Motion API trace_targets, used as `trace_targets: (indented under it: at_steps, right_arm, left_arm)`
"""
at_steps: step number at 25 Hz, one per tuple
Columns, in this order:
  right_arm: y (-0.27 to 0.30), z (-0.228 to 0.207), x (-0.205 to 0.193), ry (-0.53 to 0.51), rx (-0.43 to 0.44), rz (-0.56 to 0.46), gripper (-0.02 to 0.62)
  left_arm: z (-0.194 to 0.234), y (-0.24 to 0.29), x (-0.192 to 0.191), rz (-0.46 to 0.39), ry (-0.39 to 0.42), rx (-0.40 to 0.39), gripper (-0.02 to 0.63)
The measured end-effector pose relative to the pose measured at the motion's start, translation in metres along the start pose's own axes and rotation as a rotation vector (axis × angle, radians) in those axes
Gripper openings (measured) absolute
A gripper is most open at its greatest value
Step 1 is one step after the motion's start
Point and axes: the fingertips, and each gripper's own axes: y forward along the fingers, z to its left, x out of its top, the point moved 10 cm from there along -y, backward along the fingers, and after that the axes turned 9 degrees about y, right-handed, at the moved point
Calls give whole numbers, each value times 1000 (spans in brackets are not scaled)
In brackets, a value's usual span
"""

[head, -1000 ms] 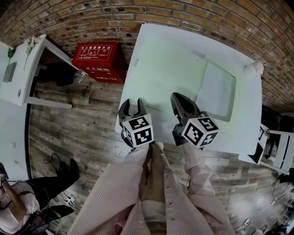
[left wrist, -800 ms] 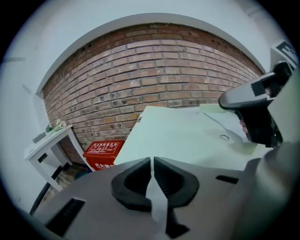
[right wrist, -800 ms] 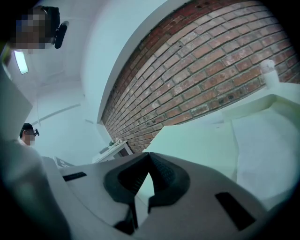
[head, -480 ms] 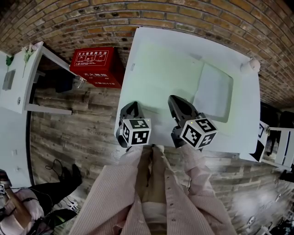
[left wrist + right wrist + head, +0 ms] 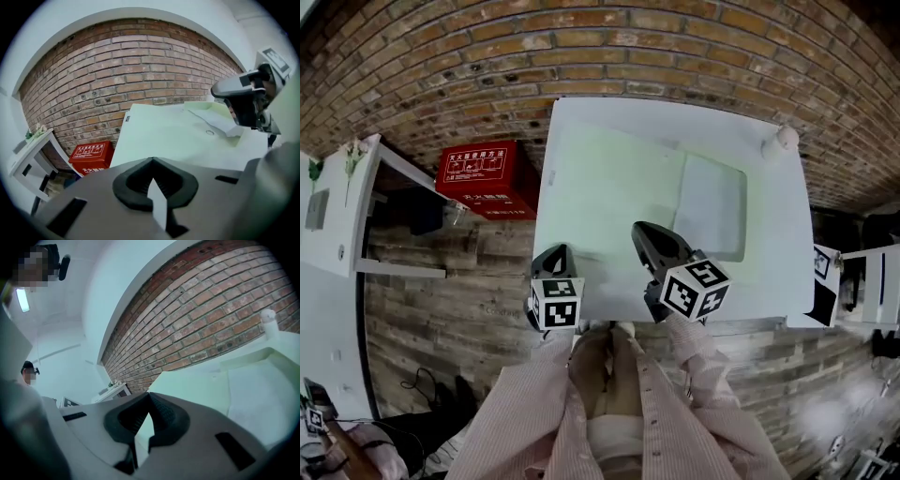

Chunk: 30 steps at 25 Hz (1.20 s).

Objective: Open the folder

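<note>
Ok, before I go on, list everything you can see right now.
folder: 1, pale green, flat on the table
whitish sheet: 1, on the folder's right part
table: 1, white, against the brick wall
round object: 1, white, table's far right corner
box: 1, red with white print, floor left of table
side table: 1, white, far left
marker card: 1, black-and-white, right of table
left gripper: 1, dark, shut, table's near left edge
right gripper: 1, dark, shut, over the folder
sleeves: 2, pink striped, bottom
</note>
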Motion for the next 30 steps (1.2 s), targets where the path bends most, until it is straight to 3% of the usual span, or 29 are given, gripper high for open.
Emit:
trace_targets:
  at_steps: [17,30]
  right_arm:
    - [-65,-8,35,-58,-75,-113,5]
    - [-95,-4,53,-135,-76,-195,5]
  left_arm:
    - [3,-53,48,-272,38,-69,-6]
    - [1,-75,73,-441,51,-117,-6]
